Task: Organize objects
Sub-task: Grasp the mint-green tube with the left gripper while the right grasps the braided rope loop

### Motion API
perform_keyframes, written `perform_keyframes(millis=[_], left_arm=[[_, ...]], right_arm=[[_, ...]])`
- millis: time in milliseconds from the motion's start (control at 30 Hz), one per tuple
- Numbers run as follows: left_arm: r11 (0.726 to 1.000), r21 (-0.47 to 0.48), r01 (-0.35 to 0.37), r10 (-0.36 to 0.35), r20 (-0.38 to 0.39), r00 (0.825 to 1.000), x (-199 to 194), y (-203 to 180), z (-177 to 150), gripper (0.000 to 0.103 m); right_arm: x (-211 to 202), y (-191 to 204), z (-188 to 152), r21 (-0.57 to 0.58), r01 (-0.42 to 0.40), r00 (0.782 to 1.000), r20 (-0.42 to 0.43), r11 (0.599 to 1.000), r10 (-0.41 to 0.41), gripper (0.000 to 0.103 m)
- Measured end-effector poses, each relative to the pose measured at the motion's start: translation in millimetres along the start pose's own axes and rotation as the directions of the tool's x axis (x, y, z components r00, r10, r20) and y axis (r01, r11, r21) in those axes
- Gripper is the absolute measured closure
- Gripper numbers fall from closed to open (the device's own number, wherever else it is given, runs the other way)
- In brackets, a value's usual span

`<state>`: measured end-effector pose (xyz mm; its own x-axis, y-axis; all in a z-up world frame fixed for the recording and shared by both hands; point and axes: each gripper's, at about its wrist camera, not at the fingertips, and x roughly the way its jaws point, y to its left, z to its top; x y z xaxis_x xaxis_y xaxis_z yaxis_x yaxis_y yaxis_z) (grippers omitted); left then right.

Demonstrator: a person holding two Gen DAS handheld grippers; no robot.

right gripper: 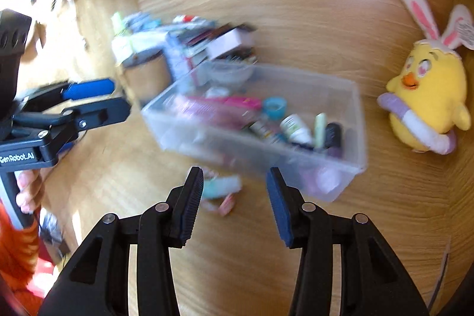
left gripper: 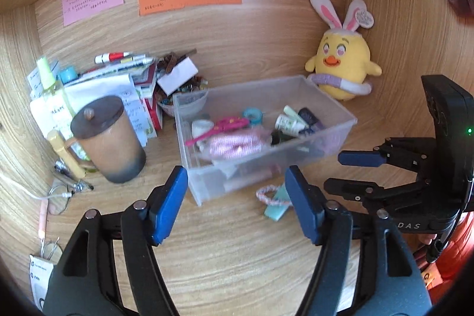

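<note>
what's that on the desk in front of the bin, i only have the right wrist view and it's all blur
Observer: A pink-and-white braided loop lying on a flat teal piece, both outside the bin.
Operator: anything left of the bin i could hit
Observer: A brown mug with a dark lid, standing upright.
Operator: and on the near side of the mug
Observer: Wire-rim glasses lying on the desk.
</note>
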<state>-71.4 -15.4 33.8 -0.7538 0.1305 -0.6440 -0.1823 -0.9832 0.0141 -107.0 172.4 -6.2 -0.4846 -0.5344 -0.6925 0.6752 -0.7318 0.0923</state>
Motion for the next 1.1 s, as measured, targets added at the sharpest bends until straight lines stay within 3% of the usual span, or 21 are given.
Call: perform_keyframes(millis=[300, 333, 400, 500, 733, 1000, 1100], left_arm=[[0.999, -0.006, 0.032, -0.033, -0.143, 0.989, 30, 0, -39, 0.035], [0.999, -0.002, 0.038, -0.038, -0.157, 0.987, 35, -2, -41, 0.035], [0.999, 0.003, 0.048, -0.047, -0.179, 0.983, 44, -5, -44, 0.035], [0.998, 0.004, 0.064, -0.062, -0.195, 0.979, 52, -9, -46, 0.035], [0.994, 0.025, 0.11, -0.102, -0.222, 0.97, 69, -21, -42, 0.035], [0.978, 0.086, 0.189, -0.16, -0.267, 0.95, 97, -50, -30, 0.036], [0.971, 0.117, 0.21, -0.17, -0.283, 0.944, 103, -61, -29, 0.045]], right_arm=[[58, 7, -11, -0.024, -0.004, 0.987, -0.159, 1.0, 0.0, 0.063], [61, 6, -11, -0.021, 0.0, 0.987, -0.161, 1.0, -0.004, 0.064], [66, 4, -11, -0.015, -0.007, 0.986, -0.17, 1.0, 0.004, 0.08], [64, 3, -12, -0.01, -0.012, 0.988, -0.156, 1.0, 0.01, 0.091], [43, 5, -12, -0.014, 0.003, 0.995, -0.1, 1.0, -0.004, 0.093], [31, -9, -27, 0.029, 0.022, 0.995, -0.1, 0.999, -0.019, 0.093], [28, -17, -32, 0.055, 0.033, 0.994, -0.103, 0.998, -0.027, 0.093]])
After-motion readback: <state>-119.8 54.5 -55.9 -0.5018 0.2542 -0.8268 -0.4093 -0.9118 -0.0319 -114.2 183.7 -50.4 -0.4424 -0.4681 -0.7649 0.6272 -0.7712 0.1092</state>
